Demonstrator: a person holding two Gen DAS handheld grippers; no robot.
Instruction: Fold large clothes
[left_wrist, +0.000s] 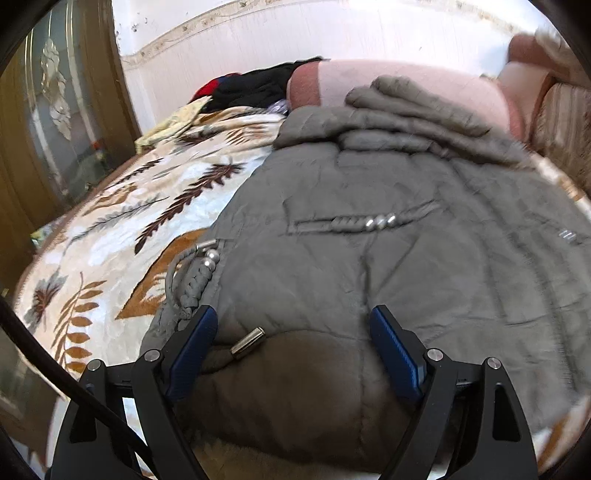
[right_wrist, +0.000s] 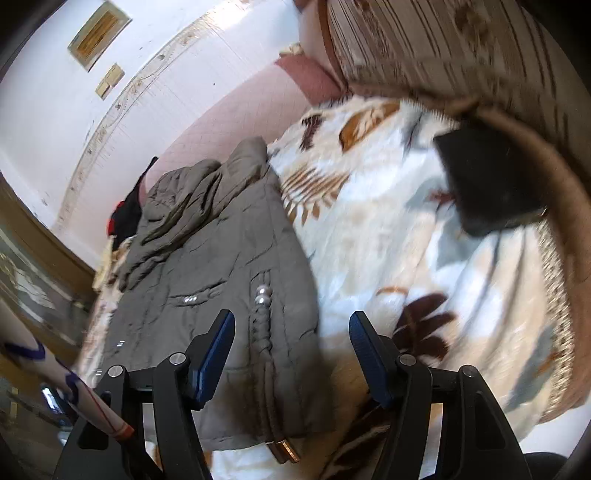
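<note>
Grey quilted coat lies spread on the leaf-patterned blanket of the bed, its hood end bunched toward the far wall. Both grippers seem between grasps: the left gripper hovers wide open over the coat's near hem, holding nothing; the right gripper stands open over the coat's edge, empty too. Next, each should probably pinch an edge for a fold.

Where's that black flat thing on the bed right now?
In the right wrist view, the black flat object lies at upper right on the leaf-print blanket, beside the bed's brown edge and apart from the grey jacket.
</note>
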